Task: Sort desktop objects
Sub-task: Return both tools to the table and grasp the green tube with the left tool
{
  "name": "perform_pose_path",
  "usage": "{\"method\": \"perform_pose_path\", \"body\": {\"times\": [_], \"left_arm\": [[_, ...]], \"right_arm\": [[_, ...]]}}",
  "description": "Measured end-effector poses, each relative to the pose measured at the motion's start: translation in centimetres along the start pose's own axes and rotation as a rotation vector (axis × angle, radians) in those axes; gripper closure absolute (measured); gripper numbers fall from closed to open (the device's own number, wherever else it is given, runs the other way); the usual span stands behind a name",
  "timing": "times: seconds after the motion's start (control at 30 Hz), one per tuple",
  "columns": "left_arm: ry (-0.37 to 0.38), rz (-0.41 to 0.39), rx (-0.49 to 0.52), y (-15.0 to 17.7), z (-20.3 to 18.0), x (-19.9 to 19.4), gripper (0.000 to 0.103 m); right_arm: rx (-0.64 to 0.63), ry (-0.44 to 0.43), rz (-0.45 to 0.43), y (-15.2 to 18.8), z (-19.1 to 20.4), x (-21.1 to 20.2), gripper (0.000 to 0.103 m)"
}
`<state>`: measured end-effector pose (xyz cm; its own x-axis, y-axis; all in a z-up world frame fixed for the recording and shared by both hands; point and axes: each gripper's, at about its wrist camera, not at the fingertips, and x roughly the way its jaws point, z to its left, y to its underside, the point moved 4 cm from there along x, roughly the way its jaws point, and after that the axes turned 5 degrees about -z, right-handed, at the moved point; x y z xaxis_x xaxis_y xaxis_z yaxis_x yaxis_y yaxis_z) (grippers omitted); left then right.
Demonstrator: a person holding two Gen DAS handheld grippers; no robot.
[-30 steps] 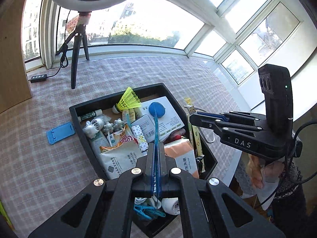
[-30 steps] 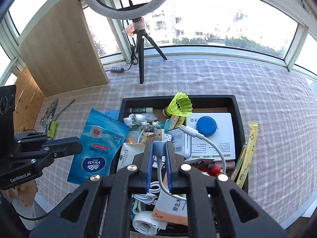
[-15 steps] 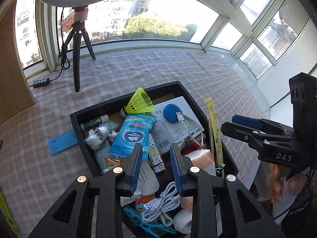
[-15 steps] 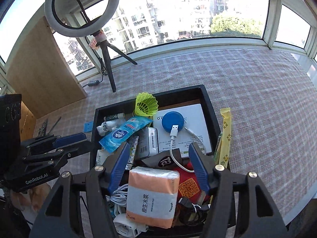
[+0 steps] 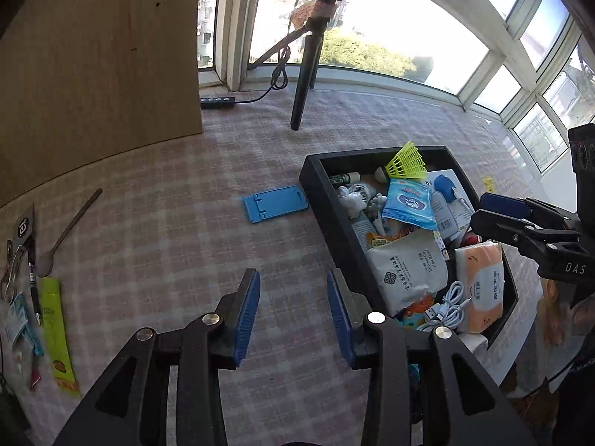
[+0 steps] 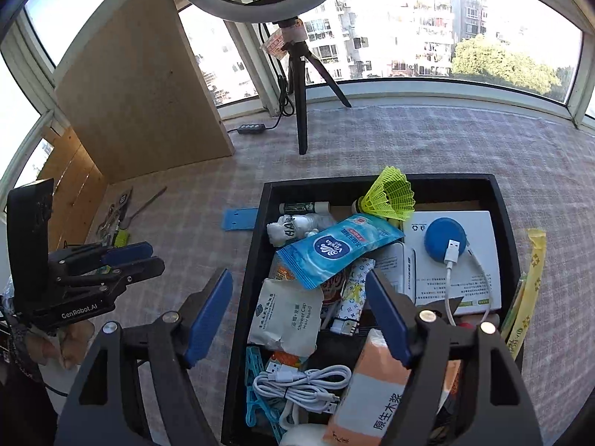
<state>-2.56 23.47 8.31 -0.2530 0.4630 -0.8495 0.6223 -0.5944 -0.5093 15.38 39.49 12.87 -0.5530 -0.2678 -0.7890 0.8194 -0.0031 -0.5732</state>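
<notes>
A black tray (image 5: 316, 182) (image 6: 253, 260) holds several items: a blue Vinda wipes pack (image 5: 409, 204) (image 6: 334, 249) on top, a yellow shuttlecock (image 5: 405, 160) (image 6: 390, 195), a white cable (image 6: 457, 271), a coiled white cable (image 6: 301, 383), an orange tissue pack (image 5: 481, 286) (image 6: 383, 394). My left gripper (image 5: 293, 304) is open and empty over the checked cloth, left of the tray. My right gripper (image 6: 299, 308) is open and empty above the tray's near left part.
A blue phone stand (image 5: 275, 202) (image 6: 240, 219) lies left of the tray. A spoon (image 5: 67, 234), a pen, sachets (image 5: 55, 334) and other small items lie at far left. A ring-light tripod (image 5: 305, 74) (image 6: 301, 104) and a wooden board (image 5: 96, 63) stand behind. A yellow sachet (image 6: 528, 286) lies right of the tray.
Both grippers opened: the left let the blue wipes pack go into the tray, the right released the white cable. The left gripper then swung left, off the tray.
</notes>
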Motion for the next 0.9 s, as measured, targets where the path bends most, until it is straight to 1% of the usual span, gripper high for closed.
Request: {"method": "perform_pose_path", "body": {"times": [0.07, 0.13, 0.27, 0.33, 0.4, 0.5, 0.6, 0.67, 0.73, 0.8, 0.9], "left_arm": [[-0.044, 0.004, -0.037, 1.3, 3.1, -0.3, 0.067], [-0.09, 0.011, -0.077, 2.7, 6.2, -0.4, 0.067], [-0.198, 0.01, -0.14, 5.1, 12.5, -1.3, 0.067], [-0.231, 0.01, -0.174, 6.1, 15.5, -1.7, 0.067], [-0.252, 0.006, -0.207, 6.7, 18.3, -2.1, 0.067], [-0.254, 0.003, -0.248, 7.4, 22.0, -2.5, 0.067], [-0.229, 0.011, -0.271, 8.0, 24.8, -2.4, 0.067], [-0.211, 0.016, -0.259, 8.2, 25.6, -2.0, 0.068], [-0.207, 0.03, -0.24, 8.2, 26.1, -1.4, 0.068], [-0.199, 0.04, -0.221, 8.0, 26.3, -1.0, 0.068], [-0.184, 0.053, -0.193, 7.9, 26.4, -0.2, 0.068]], "right_arm": [[-0.063, -0.006, 0.015, 0.1, 2.2, 1.8, 0.03], [-0.13, -0.03, 0.033, 0.3, 4.7, 3.5, 0.03], [-0.283, -0.057, 0.075, 0.5, 10.3, 6.4, 0.03], [-0.299, -0.081, 0.103, 0.3, 12.6, 7.7, 0.03], [-0.261, -0.127, 0.127, -0.1, 14.4, 9.0, 0.03], [-0.16, -0.213, 0.174, -0.6, 16.9, 11.1, 0.03], [-0.126, -0.251, 0.196, -0.6, 20.0, 13.4, 0.032], [-0.134, -0.275, 0.203, -0.5, 22.5, 14.9, 0.039], [-0.129, -0.304, 0.228, -0.1, 24.8, 16.7, 0.047], [-0.13, -0.33, 0.255, 0.5, 27.1, 18.3, 0.05], [-0.162, -0.34, 0.288, 1.4, 30.1, 20.5, 0.058]]}}
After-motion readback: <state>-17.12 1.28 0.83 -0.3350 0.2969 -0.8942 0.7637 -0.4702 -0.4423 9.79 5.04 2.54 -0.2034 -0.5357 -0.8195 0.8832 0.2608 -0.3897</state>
